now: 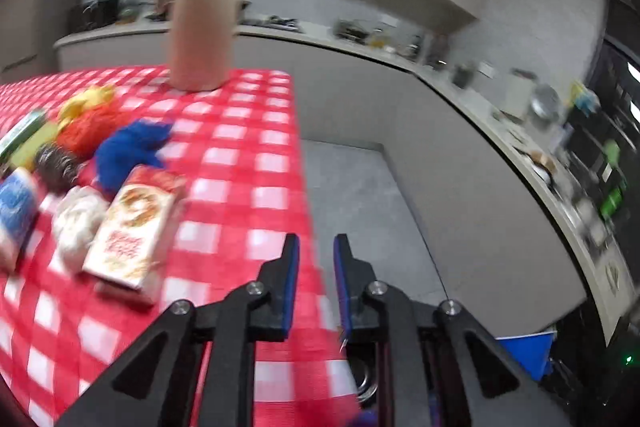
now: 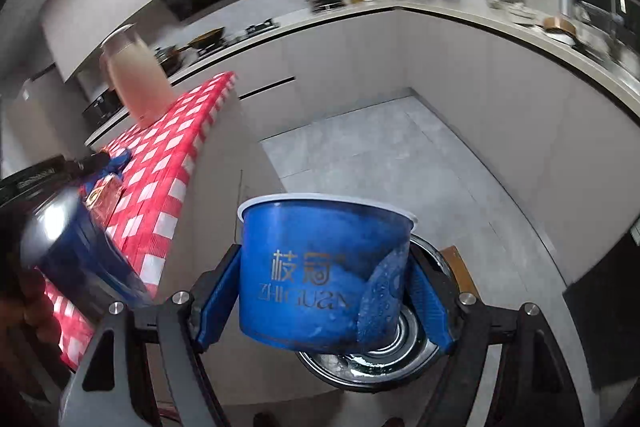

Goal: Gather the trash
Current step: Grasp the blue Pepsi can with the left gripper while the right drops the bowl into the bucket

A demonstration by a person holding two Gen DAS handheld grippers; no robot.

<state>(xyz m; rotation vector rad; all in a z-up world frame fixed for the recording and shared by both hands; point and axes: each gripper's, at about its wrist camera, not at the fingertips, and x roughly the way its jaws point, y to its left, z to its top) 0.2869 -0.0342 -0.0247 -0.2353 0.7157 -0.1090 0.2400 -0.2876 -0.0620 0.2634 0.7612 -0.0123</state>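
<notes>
Right tool [image 2: 324, 291] grips a blue cup [image 2: 320, 267] hiding the bin [image 2: 400, 351] (left tool [image 1: 316, 247] released).

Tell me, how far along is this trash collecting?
Partway, it seems. In hand: the right tool grips a blue paper cup above a metal bin on the floor, not yet dropped. The left tool is open and empty at the table edge. Left to do: a snack box, crumpled white paper and other bits on the checkered tablecloth. What the bin already holds is unclear.
</notes>
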